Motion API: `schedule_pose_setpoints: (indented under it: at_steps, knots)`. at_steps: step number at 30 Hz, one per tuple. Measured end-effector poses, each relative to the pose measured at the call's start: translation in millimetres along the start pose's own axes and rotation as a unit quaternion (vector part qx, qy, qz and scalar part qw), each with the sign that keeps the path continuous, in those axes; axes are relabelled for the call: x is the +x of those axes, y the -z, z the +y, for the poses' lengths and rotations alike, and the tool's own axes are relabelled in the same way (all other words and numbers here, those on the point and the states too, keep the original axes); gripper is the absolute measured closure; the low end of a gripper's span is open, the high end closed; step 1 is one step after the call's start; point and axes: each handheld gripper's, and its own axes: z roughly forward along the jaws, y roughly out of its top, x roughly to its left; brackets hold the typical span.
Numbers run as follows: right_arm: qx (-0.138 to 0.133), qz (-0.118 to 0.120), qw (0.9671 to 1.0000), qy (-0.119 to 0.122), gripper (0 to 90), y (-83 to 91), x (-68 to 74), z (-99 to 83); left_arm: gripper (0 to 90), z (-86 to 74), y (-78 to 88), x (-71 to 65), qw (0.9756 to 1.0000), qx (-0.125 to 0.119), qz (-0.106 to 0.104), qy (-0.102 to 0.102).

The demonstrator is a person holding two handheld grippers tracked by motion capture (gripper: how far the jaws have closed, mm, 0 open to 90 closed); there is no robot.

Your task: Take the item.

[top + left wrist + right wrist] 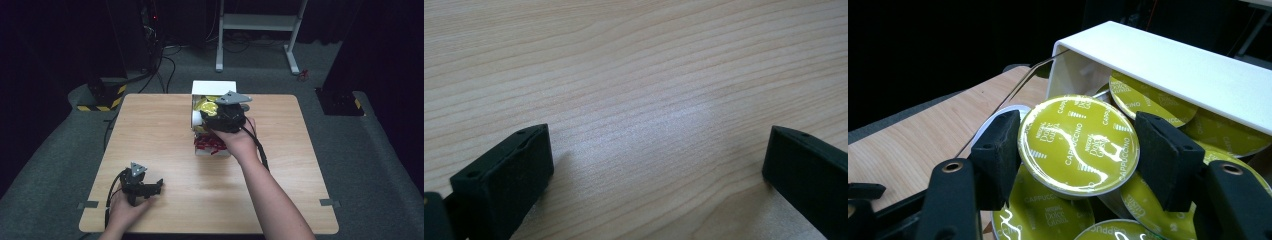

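With the right gripper clamped across the capsule rim, lifting may snag the box wall at 1 o'clock, apparently close; the left gripper rests apart.

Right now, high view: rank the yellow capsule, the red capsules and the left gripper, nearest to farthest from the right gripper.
1. Yellow capsule: clamped between the right gripper's jaws, over the white box.
2. Red capsules: at the box's near end, beside the person's wrist.
3. Left gripper: far off at the table's near left corner, jaws open.
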Motion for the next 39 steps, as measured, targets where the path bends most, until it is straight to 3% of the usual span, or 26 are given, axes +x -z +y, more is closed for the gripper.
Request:
schedule_pose_setpoints:
  at_steps: [5,13,19,26,39]
  knots:
    - [-0.019,0.003,0.9998,0.001,37.9,8.7,1.2,2.3,0.2,0.0,0.0,0.0,1.0,0.0,0.0,0.0]
    - [-0.058,0.01,0.9982,0.013,38.1,36.5,6.9,8.4,0.2,0.4,0.1,0.1,1.0,0.001,0.004,-0.003]
    - [-0.072,0.017,0.9972,0.009,38.1,52.8,7.9,7.4,0.2,0.3,-0.1,-0.3,1.0,0.0,0.004,0.0]
    - [-0.08,0.027,0.9964,0.011,38.1,72.9,6.2,1.4,0.2,0.5,-0.1,-0.2,1.0,0.001,0.004,-0.001]
    - [-0.075,0.021,0.9969,0.01,38.2,83.9,7.4,-21.9,0.2,0.4,-0.4,-0.5,1.0,-0.001,0.004,0.001]
